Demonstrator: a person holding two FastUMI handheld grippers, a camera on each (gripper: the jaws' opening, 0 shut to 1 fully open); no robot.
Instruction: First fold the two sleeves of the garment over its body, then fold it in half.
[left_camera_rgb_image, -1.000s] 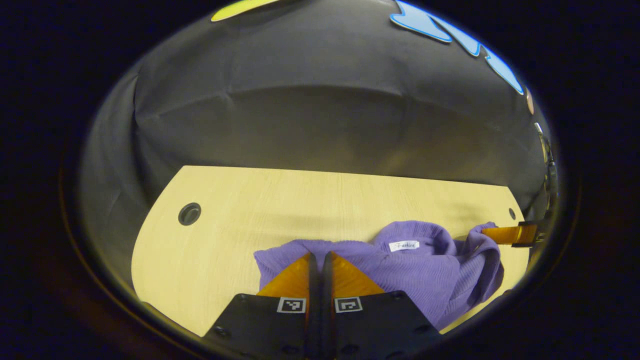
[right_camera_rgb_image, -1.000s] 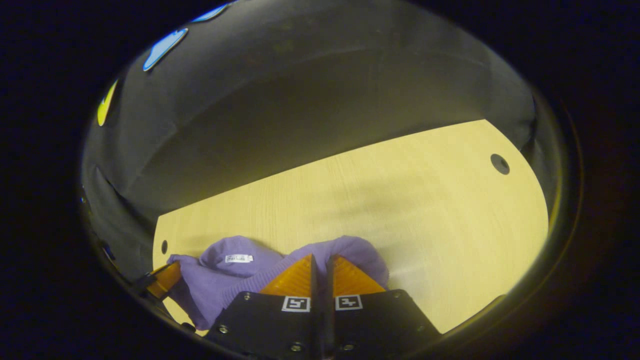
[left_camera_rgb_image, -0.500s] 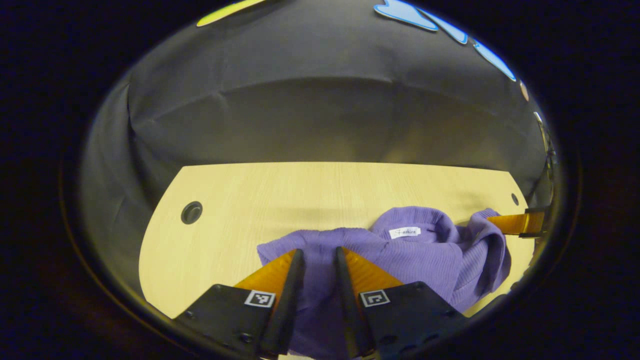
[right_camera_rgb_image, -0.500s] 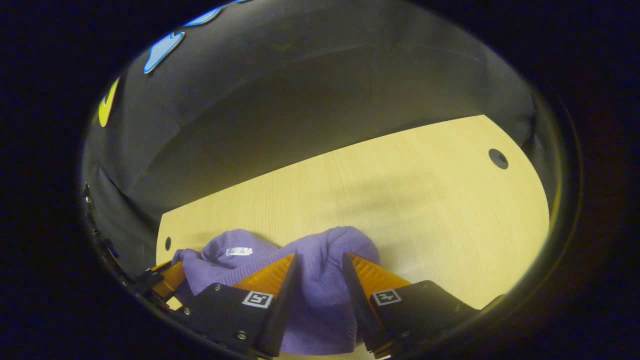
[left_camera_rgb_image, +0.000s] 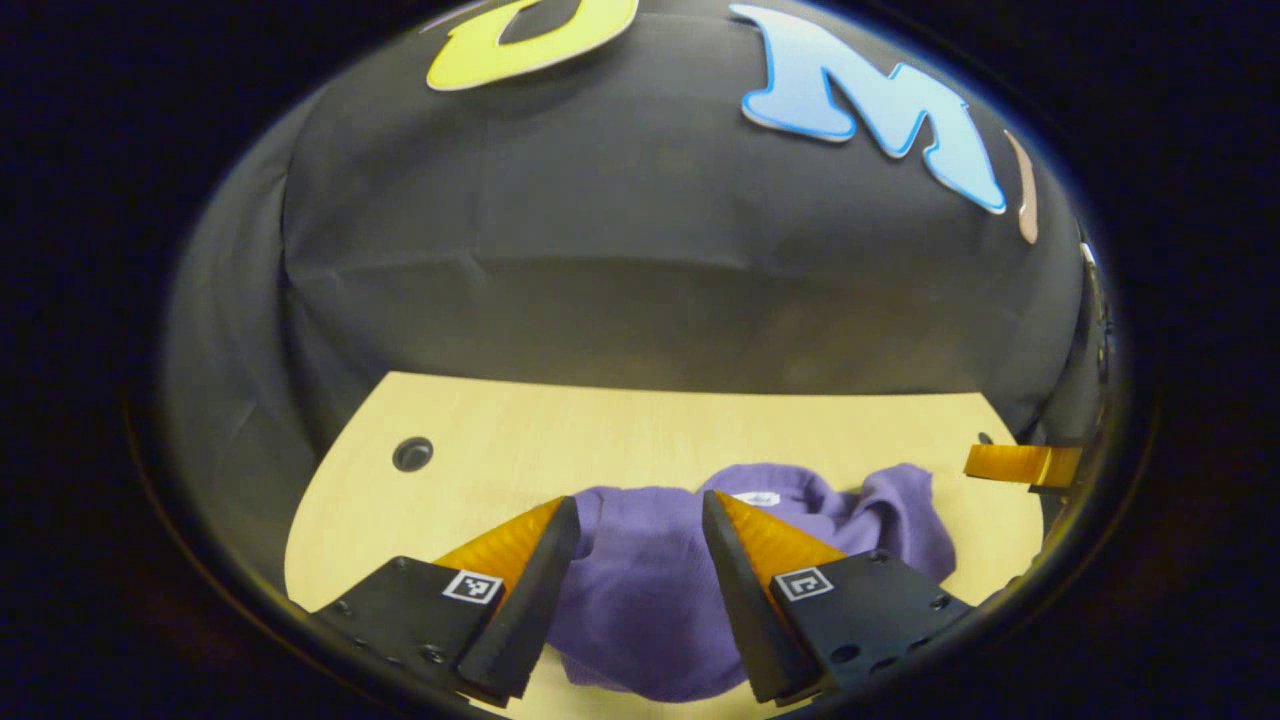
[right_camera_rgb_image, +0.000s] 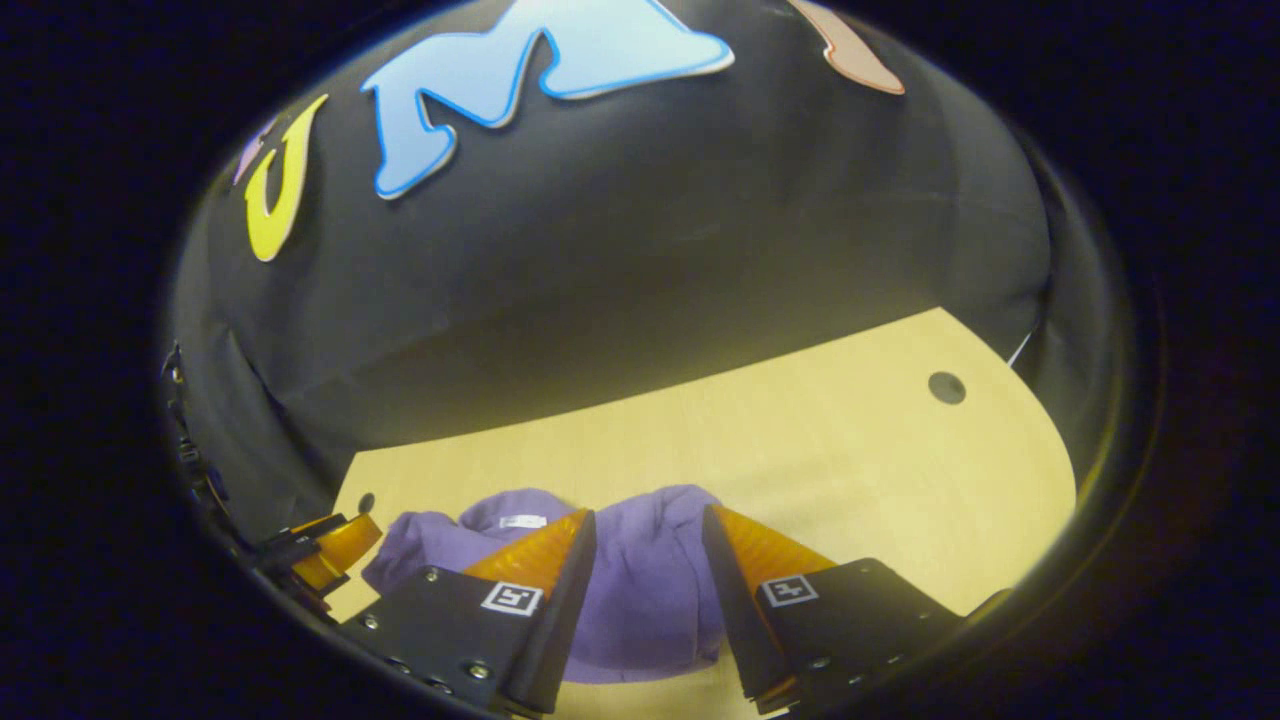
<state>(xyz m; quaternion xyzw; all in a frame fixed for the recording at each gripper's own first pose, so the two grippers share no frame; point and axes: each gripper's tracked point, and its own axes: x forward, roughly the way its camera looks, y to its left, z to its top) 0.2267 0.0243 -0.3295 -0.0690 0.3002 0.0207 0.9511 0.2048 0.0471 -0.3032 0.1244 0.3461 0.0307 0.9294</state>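
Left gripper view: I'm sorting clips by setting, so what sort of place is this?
Probably a recording booth, not a home: black cloth wall behind a pale wooden table with a cable hole, bearing one purple garment.

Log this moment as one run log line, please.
left gripper: open, over purple garment | right gripper: open, over garment | garment: bunched on wooden table | fold: not neat

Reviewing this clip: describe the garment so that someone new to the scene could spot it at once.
Start from the pale wooden table in front of the black cloth wall. Near its front edge lies the purple knit garment, bunched in a soft heap rather than spread flat. It is the sole cloth item on the table, with a small white neck label showing on top.
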